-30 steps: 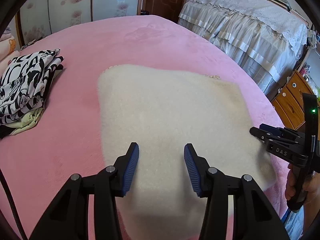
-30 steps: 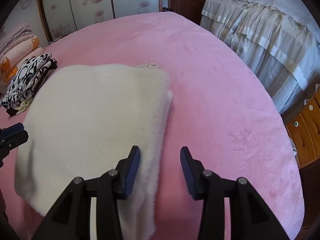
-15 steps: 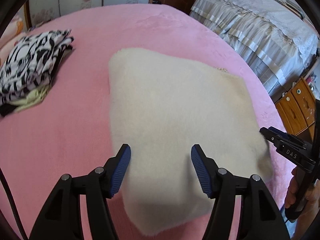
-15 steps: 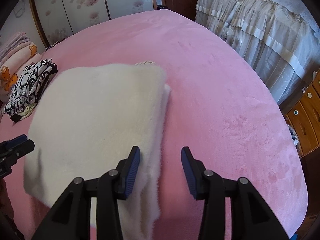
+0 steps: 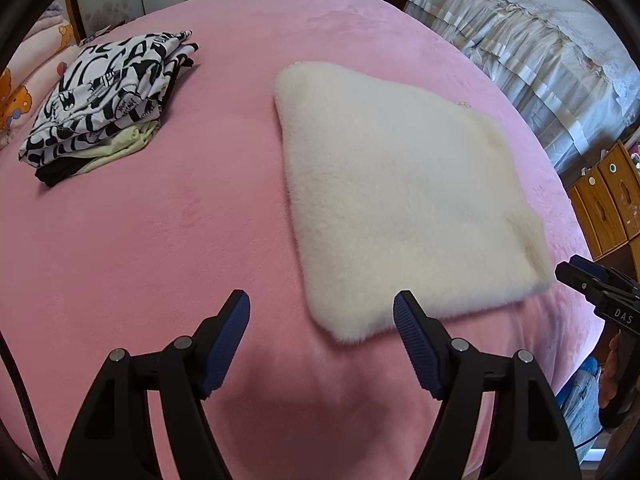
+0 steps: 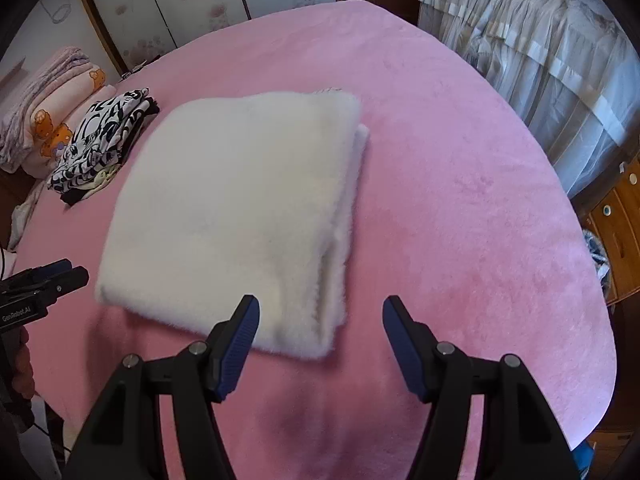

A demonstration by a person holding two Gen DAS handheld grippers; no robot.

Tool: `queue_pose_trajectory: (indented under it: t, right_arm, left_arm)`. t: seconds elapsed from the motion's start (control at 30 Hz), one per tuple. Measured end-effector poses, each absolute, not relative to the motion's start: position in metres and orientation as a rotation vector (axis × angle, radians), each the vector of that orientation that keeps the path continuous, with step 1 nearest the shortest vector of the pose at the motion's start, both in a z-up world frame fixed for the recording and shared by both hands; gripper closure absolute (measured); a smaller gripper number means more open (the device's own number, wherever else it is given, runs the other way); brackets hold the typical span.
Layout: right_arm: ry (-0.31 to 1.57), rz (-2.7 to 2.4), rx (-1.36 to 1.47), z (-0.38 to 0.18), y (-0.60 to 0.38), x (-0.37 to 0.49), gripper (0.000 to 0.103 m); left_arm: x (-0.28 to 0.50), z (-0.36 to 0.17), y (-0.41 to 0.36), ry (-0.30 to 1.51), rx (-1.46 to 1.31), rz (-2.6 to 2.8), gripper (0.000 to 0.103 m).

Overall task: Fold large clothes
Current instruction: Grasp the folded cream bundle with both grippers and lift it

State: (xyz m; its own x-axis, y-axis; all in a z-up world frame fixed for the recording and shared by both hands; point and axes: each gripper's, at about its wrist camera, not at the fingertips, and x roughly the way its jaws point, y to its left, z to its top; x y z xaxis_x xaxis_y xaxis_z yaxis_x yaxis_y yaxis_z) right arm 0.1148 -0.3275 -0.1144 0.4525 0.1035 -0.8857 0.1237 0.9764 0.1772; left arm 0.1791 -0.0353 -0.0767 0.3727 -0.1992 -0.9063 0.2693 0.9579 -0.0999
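1. The pink bed (image 5: 168, 232) carries everything.
2. The cream fleece garment (image 5: 400, 184) lies folded into a thick fluffy rectangle mid-bed, layered edges showing on its right side.
3. The left tool (image 5: 322, 308), lettered "GenRobot.AI" in the right view, is spread wide and empty.
4. The right tool (image 6: 318, 310), lettered "DAS", is likewise apart, gripping nothing.
5. A black-and-white printed clothes stack (image 5: 108, 96) sits far left.
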Motion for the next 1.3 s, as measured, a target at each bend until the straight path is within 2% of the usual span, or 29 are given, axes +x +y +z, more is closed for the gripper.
queue_pose_trajectory:
  t: [0.27, 0.33, 0.43, 0.57, 1.0, 1.07, 1.3]
  right_arm:
    - [1.092, 0.045, 0.278, -0.079, -0.337, 0.106, 0.036]
    - [1.080, 0.051, 0.288, -0.070, -0.342, 0.110, 0.026]
    - [1.080, 0.058, 0.304, -0.064, -0.351, 0.121, 0.021]
    - [1.105, 0.056, 0.361, -0.073, -0.369, 0.139, 0.014]
    - [1.193, 0.221, 0.595, -0.153, -0.400, 0.193, 0.014]
    - [1.197, 0.252, 0.611, -0.165, -0.399, 0.200, 0.014]
    - [1.228, 0.345, 0.645, -0.203, -0.384, 0.232, 0.014]
  left_arm:
    - [0.175, -0.035, -0.040, 1.106, 0.084, -0.407, 0.028]
    - [0.176, -0.028, -0.045, 1.104, 0.101, -0.428, 0.025]
    - [0.184, -0.025, -0.048, 1.130, 0.085, -0.470, 0.024]
    - [0.203, -0.028, -0.051, 1.168, 0.040, -0.522, 0.011]
    - [0.285, -0.127, -0.049, 1.344, -0.283, -0.592, 0.010]
    - [0.290, -0.132, -0.051, 1.328, -0.279, -0.583, 0.004]
    - [0.304, -0.152, -0.054, 1.320, -0.257, -0.576, 0.003]
